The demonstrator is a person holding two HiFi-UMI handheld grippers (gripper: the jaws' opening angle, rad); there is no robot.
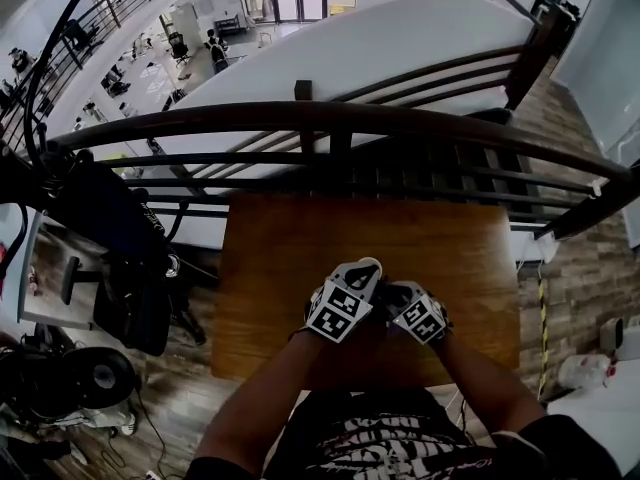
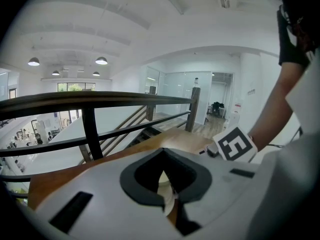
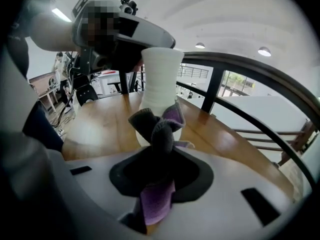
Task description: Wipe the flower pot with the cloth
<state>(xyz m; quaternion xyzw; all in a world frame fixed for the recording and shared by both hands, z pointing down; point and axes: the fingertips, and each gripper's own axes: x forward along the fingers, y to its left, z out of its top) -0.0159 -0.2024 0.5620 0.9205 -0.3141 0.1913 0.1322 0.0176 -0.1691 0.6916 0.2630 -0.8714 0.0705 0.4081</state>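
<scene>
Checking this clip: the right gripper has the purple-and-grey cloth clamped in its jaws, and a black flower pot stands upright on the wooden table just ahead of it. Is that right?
One detail is off: the flower pot is white, not black, as the right gripper view shows. The rest holds: the right gripper clamps the purple-and-grey cloth, and the pot stands upright on the wooden table just ahead of it.

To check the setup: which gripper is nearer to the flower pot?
Left. The left gripper grips the flower pot; the right gripper holds the cloth just before it.
</scene>
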